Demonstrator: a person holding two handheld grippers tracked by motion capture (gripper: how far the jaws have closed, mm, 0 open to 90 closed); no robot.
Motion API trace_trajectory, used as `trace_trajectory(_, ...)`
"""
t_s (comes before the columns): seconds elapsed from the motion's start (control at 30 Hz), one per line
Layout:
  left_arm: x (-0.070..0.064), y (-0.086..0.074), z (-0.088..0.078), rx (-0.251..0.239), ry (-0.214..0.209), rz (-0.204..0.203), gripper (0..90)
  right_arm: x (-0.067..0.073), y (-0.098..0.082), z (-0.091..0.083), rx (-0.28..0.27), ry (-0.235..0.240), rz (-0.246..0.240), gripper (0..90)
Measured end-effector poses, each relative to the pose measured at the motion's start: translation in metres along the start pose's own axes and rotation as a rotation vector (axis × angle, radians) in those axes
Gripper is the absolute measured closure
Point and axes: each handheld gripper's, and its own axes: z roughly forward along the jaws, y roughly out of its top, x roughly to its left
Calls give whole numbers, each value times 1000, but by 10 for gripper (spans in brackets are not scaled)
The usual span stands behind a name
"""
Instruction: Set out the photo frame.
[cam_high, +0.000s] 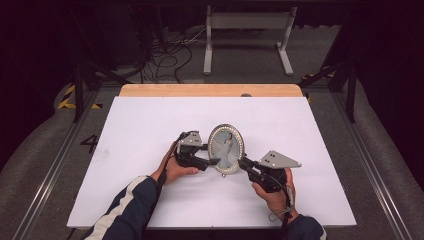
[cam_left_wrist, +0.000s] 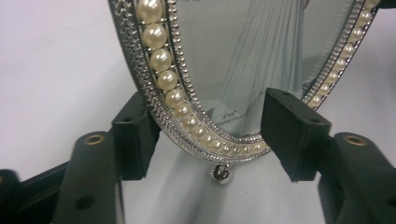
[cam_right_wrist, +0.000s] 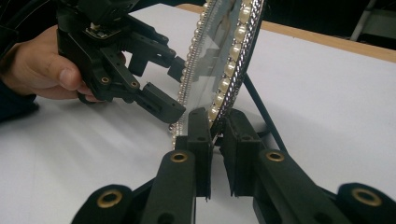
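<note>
Two tongs met at one oval picture frame (cam_high: 226, 148) that stood upright near the middle of the white counter (cam_high: 140, 125), its glass facing the person. A ring of pearl beads and a band of embossed silver metal ran round the frame's rim, and a pale standing figure showed in the print behind the glass.

At the frame's lower right edge, the right tongs (cam_right_wrist: 215, 127) were clamped on the rim, one black pad against the front and one against the back, with the pearls pinched between them. Behind the frame, a thin dark easel leg (cam_right_wrist: 261, 112) slanted down to the counter.

At the frame's lower left, the left tongs (cam_left_wrist: 212, 135) stood part-way in, neither wide nor tight. In the left gripper view the frame's bottom curve and its small silver ball foot (cam_left_wrist: 221, 173) sat between the two pads; the pad on the left of that view lay against or just beside the embossed rim, while the other stood in front of the glass, and I could not tell whether it touched. In the right gripper view both pads of these tongs looked just short of the rim.

Each hand held its tool low beside the frame, the left hand (cam_high: 172, 167) resting on the counter
</note>
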Motion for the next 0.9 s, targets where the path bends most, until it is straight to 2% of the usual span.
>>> trace_trajectory(0.33,-4,-4,-6,28,40,11,449,-7,2,6,-7,-8,14,808)
trace_trajectory(0.6,-6,-5,-10,46,43,28,466,-10,2,8,-10,-17,18,801)
trace_trajectory(0.7,-5,-4,-12,24,41,25,440,-10,2,9,-11,-17,14,801)
trace_trajectory(0.77,-6,-1,-14,-2,56,17,377,-9,2,9,-12,-30,7,795)
trace_trajectory(0.9,-7,1,-17,-18,57,24,379,-8,3,8,-23,-42,9,780)
